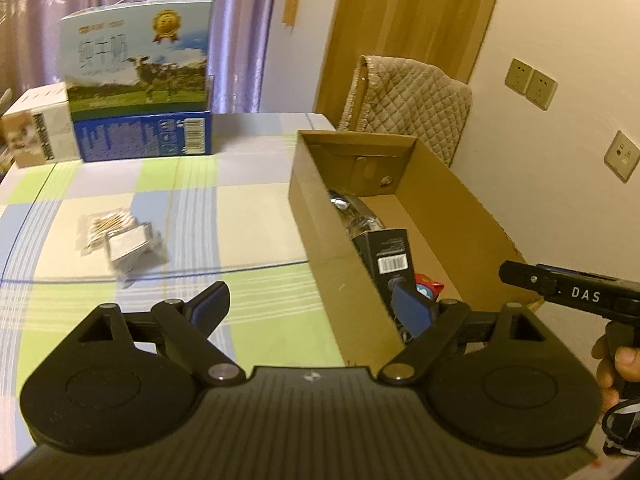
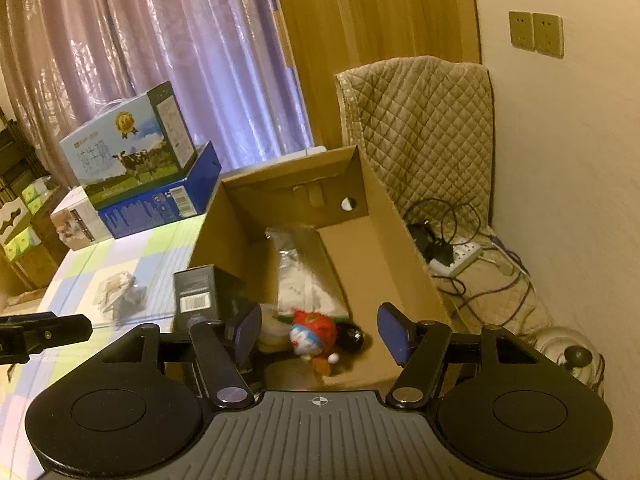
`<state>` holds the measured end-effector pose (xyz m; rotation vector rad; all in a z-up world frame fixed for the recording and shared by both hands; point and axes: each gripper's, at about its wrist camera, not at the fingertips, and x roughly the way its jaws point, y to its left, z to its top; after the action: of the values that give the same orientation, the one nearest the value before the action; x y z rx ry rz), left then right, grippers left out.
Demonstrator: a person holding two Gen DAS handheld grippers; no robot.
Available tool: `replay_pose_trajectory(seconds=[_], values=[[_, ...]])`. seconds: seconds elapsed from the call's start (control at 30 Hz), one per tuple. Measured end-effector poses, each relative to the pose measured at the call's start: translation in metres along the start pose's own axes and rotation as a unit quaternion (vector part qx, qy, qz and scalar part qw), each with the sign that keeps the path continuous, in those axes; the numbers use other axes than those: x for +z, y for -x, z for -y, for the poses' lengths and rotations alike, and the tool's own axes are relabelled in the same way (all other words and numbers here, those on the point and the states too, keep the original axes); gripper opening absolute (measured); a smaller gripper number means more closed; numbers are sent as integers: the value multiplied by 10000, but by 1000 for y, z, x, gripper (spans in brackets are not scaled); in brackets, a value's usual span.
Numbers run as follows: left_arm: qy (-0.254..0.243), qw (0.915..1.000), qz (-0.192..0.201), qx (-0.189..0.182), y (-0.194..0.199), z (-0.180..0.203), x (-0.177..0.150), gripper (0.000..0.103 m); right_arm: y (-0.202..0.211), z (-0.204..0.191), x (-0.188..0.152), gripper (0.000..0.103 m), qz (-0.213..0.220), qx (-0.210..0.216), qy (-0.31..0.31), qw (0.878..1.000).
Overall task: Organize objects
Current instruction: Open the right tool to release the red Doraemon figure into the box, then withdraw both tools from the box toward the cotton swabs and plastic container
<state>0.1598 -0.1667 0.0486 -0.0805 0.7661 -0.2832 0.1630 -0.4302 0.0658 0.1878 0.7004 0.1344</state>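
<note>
Where the left wrist view looks across the checked worktop [image 1: 168, 184], the left tool [image 1: 308, 308] hangs with its blue-padded fingers spread wide and nothing between them, one finger over the cloth and the other over the near corner of the open cardboard box [image 1: 320, 216]. Inside the box stand a black carton [image 1: 388, 252] with a white barcode label, a shiny silver packet [image 1: 356, 212] behind it, and a red-and-blue toy [image 1: 426, 286] partly hidden by the finger. A clear packet of small items [image 1: 120, 240] lies blurred on the worktop, well apart from the box. At the far edge a milk carton [image 1: 140, 60] showing a cow and a gold medal sits on a blue box [image 1: 148, 136] with a barcode; its writing is too blurred to read. The right tool [image 1: 560, 284] enters from the right, marked "DAS", gripped by a hand [image 1: 612, 364].

In the right wrist view, the right tool [image 2: 320, 332] is also spread wide and empty, hovering over the box [image 2: 400, 248]. Below it lie the toy [image 2: 312, 332], the black carton [image 2: 200, 288] and the silver packet [image 2: 304, 272]. A quilted chair cover [image 2: 420, 120] stands behind, with a power strip [image 2: 460, 258] and tangled cables beside the box.
</note>
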Motion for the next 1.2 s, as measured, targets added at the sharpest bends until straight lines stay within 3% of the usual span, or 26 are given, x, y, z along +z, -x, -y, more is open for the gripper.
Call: replay_pose_trajectory(seconds=[0.4, 1.2], values=[[136, 9992, 172, 338, 50, -29, -21, 90, 28, -52, -8, 62, -10, 168, 287, 9994], [543, 9941, 364, 862, 107, -99, -45, 96, 26, -141, -29, 62, -183, 653, 921, 9934]])
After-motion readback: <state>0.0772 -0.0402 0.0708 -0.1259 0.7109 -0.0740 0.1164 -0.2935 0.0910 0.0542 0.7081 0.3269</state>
